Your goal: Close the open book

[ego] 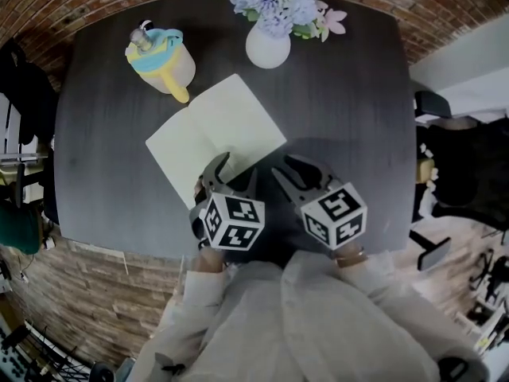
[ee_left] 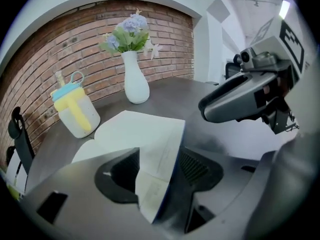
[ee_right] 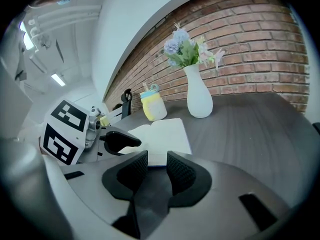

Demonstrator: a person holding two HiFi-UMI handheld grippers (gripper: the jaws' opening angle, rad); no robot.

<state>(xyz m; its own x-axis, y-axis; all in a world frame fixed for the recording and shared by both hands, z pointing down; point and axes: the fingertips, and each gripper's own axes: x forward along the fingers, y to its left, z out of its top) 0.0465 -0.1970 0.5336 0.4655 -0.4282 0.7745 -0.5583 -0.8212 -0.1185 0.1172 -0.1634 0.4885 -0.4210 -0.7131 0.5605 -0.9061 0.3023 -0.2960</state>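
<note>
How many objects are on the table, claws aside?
3: the open book near the front, the yellow cup behind it at left, the white vase at the back edge. Nothing else shows.

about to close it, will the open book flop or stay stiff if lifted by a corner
Probably floppy: the book corner inside the left gripper bends up. Likely light, since it looks thin. May slide on the smooth table.

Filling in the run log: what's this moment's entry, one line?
stage: book open on table, not yet closed | left gripper: jaws wide, book corner between them | right gripper: jaws apart, empty
</note>
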